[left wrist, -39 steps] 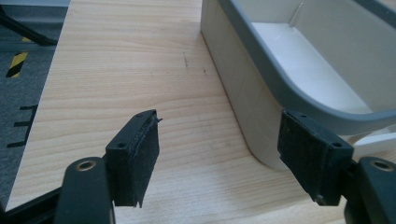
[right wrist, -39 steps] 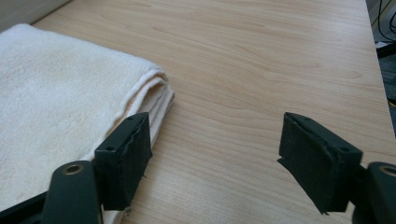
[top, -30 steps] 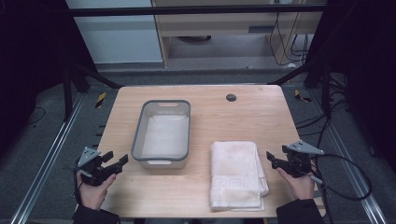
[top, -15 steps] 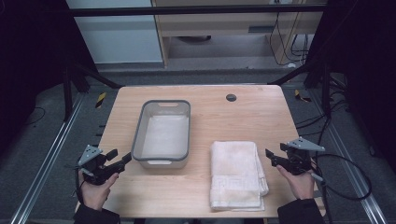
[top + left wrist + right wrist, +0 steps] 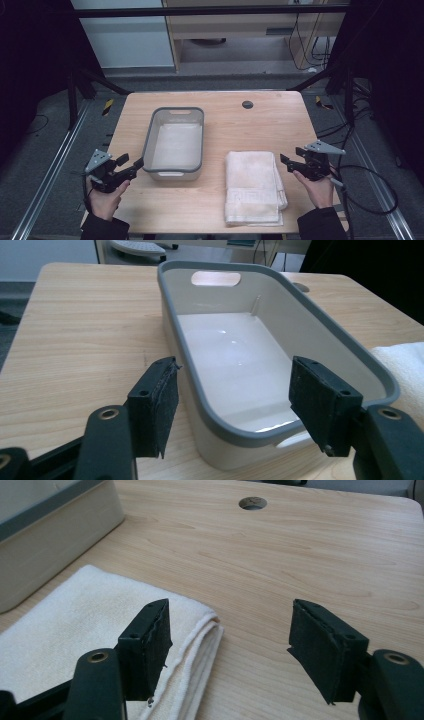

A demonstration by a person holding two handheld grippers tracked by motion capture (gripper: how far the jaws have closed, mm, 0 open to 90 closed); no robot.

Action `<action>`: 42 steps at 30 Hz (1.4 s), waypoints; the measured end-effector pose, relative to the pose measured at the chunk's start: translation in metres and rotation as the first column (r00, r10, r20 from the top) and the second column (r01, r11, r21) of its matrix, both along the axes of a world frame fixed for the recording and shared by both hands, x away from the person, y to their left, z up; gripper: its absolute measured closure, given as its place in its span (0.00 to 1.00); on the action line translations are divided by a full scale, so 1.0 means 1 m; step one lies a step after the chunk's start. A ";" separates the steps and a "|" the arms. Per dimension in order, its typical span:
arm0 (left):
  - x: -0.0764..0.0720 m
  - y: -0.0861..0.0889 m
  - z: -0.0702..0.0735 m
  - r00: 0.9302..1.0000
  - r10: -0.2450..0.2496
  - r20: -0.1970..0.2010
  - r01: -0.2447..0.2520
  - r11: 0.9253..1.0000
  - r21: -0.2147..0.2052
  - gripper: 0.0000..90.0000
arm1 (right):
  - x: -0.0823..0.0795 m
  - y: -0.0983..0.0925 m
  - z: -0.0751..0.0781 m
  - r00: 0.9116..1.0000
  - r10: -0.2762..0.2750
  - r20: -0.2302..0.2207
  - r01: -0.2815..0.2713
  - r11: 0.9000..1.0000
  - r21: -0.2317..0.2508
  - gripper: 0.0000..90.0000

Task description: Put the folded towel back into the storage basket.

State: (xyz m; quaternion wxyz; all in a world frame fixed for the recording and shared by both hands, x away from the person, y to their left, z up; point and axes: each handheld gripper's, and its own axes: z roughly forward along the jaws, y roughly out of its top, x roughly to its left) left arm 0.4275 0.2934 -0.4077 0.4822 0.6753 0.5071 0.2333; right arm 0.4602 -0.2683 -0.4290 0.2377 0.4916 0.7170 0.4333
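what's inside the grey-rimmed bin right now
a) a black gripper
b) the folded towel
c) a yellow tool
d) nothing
d: the bin shows a bare white floor in the high view and the left gripper view, while the folded towel lies on the table to its right, apart from it.

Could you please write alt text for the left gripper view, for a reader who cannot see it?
The left hand-held gripper points, jaws open and empty, at the near end of a bin with a grey rim and a bare white inside, standing on a wooden table. A white towel edge lies at right.
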 end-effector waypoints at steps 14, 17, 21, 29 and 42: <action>0.005 -0.041 0.009 0.996 -0.089 0.015 0.089 0.996 0.014 0.40 | 0.004 0.008 0.011 0.999 0.028 0.017 -0.029 0.999 0.018 0.35; 0.006 -0.051 0.010 0.994 -0.109 0.015 0.109 0.994 0.019 0.40 | 0.005 0.009 0.012 0.999 0.029 0.019 -0.030 0.999 0.021 0.35; 0.006 -0.067 0.012 0.990 -0.139 0.019 0.139 0.990 0.022 0.40 | 0.007 0.011 0.013 0.999 0.040 0.017 -0.040 0.999 0.025 0.34; 0.006 -0.097 0.013 0.979 -0.202 0.019 0.201 0.979 0.043 0.40 | 0.008 0.015 0.015 0.998 0.061 0.015 -0.061 0.997 0.044 0.33; 0.005 -0.133 0.010 0.962 -0.273 0.009 0.273 0.961 0.047 0.40 | 0.008 0.019 0.012 0.997 0.083 0.009 -0.083 0.995 0.046 0.29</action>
